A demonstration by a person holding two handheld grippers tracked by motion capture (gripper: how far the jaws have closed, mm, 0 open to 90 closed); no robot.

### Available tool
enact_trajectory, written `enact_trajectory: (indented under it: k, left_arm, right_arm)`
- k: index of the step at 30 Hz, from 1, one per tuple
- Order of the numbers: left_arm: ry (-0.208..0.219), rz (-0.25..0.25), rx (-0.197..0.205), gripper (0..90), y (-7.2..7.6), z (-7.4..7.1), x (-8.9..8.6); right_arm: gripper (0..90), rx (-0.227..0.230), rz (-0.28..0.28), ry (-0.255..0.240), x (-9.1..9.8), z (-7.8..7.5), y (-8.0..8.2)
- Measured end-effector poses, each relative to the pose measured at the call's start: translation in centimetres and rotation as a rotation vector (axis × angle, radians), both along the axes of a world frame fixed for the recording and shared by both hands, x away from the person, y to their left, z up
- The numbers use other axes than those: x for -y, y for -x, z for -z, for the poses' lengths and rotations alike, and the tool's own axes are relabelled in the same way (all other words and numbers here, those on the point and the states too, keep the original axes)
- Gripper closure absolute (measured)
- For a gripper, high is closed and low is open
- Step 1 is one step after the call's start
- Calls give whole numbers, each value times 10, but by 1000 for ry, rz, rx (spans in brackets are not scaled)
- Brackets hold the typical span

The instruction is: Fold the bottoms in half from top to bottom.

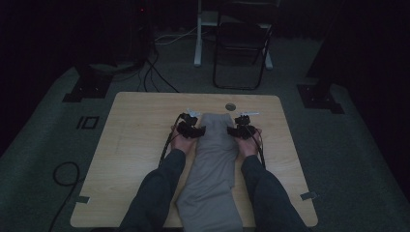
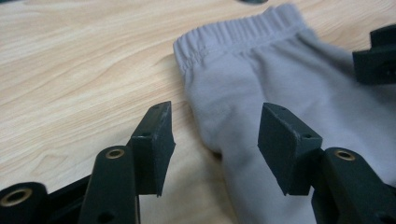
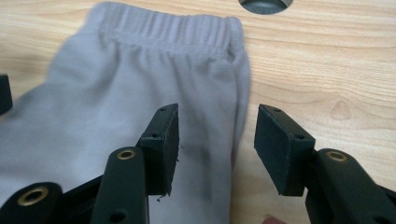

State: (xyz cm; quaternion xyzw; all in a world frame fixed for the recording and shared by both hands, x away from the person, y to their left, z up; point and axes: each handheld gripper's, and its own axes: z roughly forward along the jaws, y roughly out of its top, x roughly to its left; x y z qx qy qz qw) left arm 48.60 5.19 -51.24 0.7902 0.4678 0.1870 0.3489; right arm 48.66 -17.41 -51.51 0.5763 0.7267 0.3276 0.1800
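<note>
While both sets of jaws stand wide and empty, we straddle each side edge of the grey sweatpants (image 1: 212,159) with the left gripper (image 2: 215,140) and right gripper (image 3: 215,140), just below the elastic waistband (image 3: 168,29). Pants lie lengthwise on the wooden table (image 1: 135,140). Best pinch both edges evenly, catching all layers.

The high view looked forward and down from above the person's side, taking in the whole desk (image 1: 135,130). Each gripper view sat low and close behind its own tongs, facing the far edge. All three shared the grey trousers' waistband (image 1: 215,117) (image 2: 238,35) (image 3: 168,30).
</note>
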Motion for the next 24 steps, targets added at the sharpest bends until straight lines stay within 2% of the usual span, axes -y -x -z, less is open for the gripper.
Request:
enact_trajectory:
  k: [2,3,4,5,6,7,9,10,11,14,15,16,17,18,20,24]
  left_arm:
    - [-29,20,-16,449,-3,6,6]
    - [-29,20,-16,443,-3,6,6]
    - [-87,43,-24,443,-4,12,12]
    - [-102,51,-26,435,-4,15,14]
    - [-115,52,-41,436,-5,19,17]
    - [-91,49,-50,437,-5,21,17]
    - [-79,43,-60,463,-6,21,16]
    - [-66,43,-64,513,-6,21,17]
    - [-62,56,-67,551,-6,20,17]
    - [-56,112,-86,752,-6,18,20]
    - [-56,112,-86,823,-6,18,20]
    - [-68,121,-92,823,-7,17,20]
    - [-121,115,-87,854,-10,13,22]
    - [-127,107,-75,856,-12,8,21]
    - [-106,84,-34,861,-16,-6,16]
    - [-104,56,35,862,-24,-35,8]
  right_arm:
    - [497,-17,5,10,-2,4,-5]
    - [497,-17,5,10,-2,4,-5]
    - [497,-27,6,21,-4,6,-7]
    - [493,-56,-1,42,-8,14,-9]
    - [494,-48,-3,52,-9,16,-9]
    - [496,-39,-7,66,-11,17,-9]
    - [514,-38,-14,82,-12,16,-10]
    - [584,-32,-29,96,-14,16,-11]
    - [625,-33,-29,92,-14,16,-11]
    - [818,-46,-22,67,-13,15,-15]
    - [818,-46,-22,67,-13,15,-15]
    - [848,-60,-18,61,-13,14,-17]
    - [862,-81,0,55,-11,12,-21]
    - [863,-84,1,47,-11,11,-23]
    - [864,-48,-18,38,-12,5,-25]
    - [864,28,-37,5,-12,-20,-28]
